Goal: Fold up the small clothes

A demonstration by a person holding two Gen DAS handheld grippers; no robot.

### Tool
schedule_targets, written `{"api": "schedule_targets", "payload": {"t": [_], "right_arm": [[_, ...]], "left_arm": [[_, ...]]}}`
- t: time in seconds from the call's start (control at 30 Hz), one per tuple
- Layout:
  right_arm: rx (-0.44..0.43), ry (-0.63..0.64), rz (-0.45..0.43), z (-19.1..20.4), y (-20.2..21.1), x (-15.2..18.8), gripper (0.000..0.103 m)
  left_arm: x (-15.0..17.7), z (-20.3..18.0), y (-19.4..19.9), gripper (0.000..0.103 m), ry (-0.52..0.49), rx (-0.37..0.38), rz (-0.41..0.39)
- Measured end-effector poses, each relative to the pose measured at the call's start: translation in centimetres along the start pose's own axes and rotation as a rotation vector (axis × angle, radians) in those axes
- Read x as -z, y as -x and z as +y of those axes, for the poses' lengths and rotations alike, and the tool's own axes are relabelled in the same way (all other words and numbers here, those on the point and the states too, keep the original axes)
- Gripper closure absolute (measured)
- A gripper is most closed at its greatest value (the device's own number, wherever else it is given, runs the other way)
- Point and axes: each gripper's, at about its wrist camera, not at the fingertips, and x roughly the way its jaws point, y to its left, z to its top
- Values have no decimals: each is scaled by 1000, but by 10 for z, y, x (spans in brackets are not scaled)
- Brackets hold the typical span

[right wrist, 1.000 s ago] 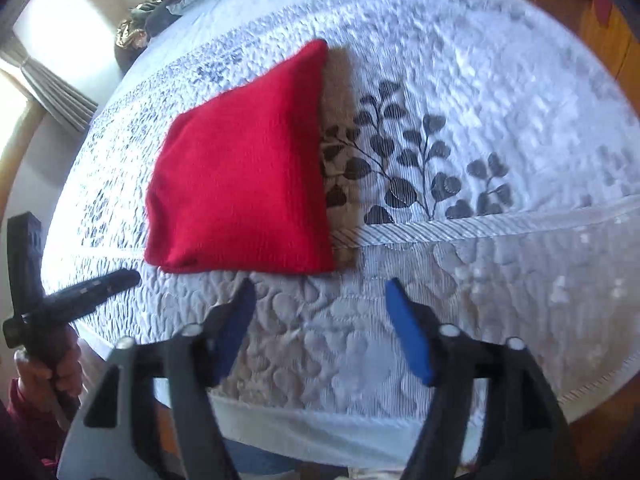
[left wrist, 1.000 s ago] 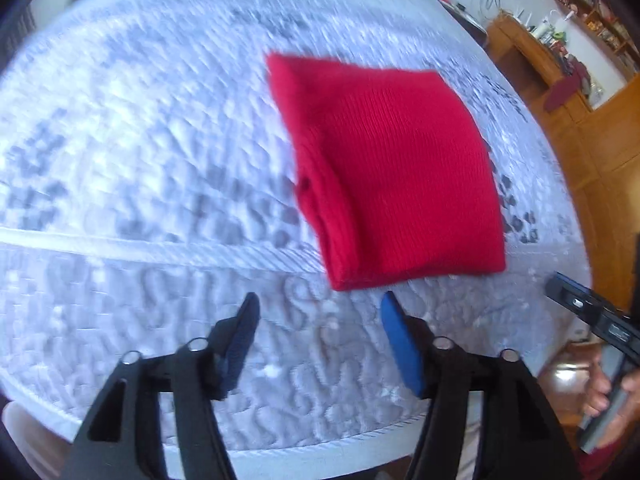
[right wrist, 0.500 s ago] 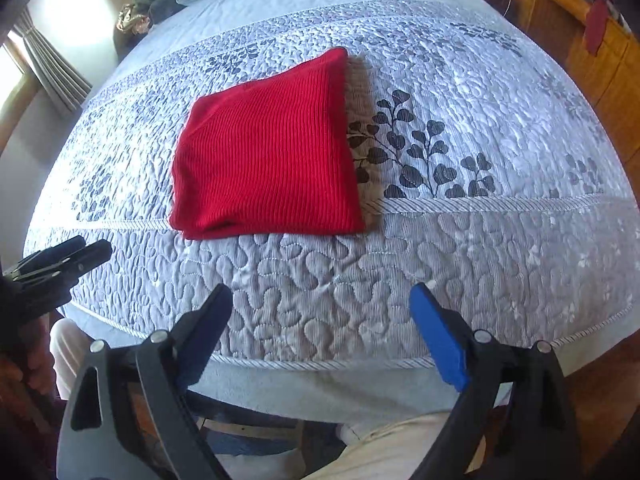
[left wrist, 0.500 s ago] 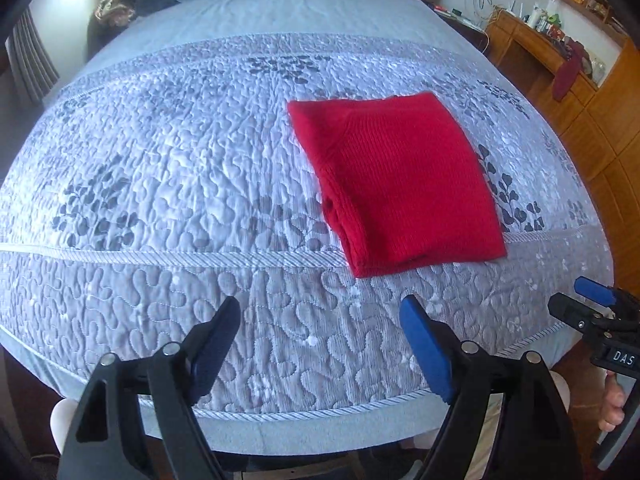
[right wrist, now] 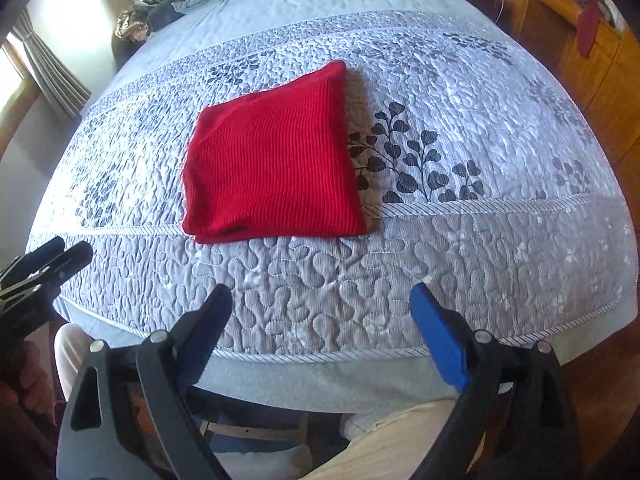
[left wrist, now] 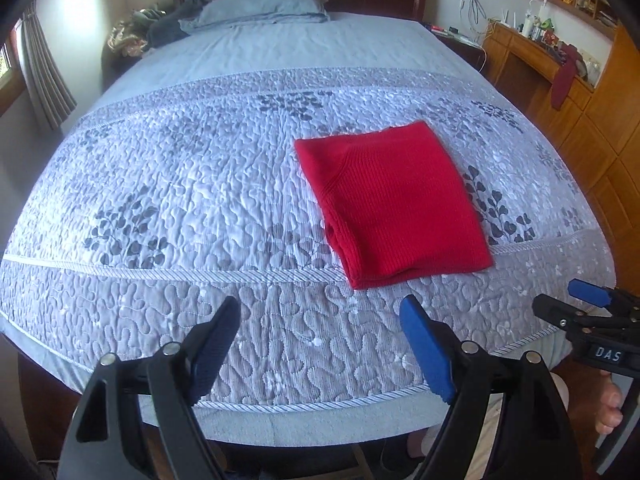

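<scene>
A red knitted garment (left wrist: 394, 204) lies folded into a flat rectangle on the grey quilted bedspread (left wrist: 192, 184); it also shows in the right wrist view (right wrist: 272, 160). My left gripper (left wrist: 320, 320) is open and empty, held off the foot of the bed, short of the garment. My right gripper (right wrist: 320, 308) is open and empty, likewise back from the foot edge. The right gripper shows at the right edge of the left wrist view (left wrist: 588, 312), and the left gripper at the left edge of the right wrist view (right wrist: 44, 264).
A pillow (left wrist: 260, 10) and a heap of clothes (left wrist: 148, 32) lie at the head of the bed. A wooden desk and cabinets (left wrist: 580, 92) stand along the right. A curtained window (left wrist: 40, 72) is on the left. My legs (right wrist: 400, 436) are below the bed edge.
Both grippers have pulled back and up from the bed, away from the folded garment. The garment stays in place.
</scene>
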Motion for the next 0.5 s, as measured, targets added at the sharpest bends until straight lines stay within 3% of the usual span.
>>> {"api": "schedule_targets", "payload": {"t": [0.5], "right_arm": [[23, -4, 13, 7, -5, -11, 13]], "left_arm": [[-1, -4, 0, 21, 6, -41, 18]]}}
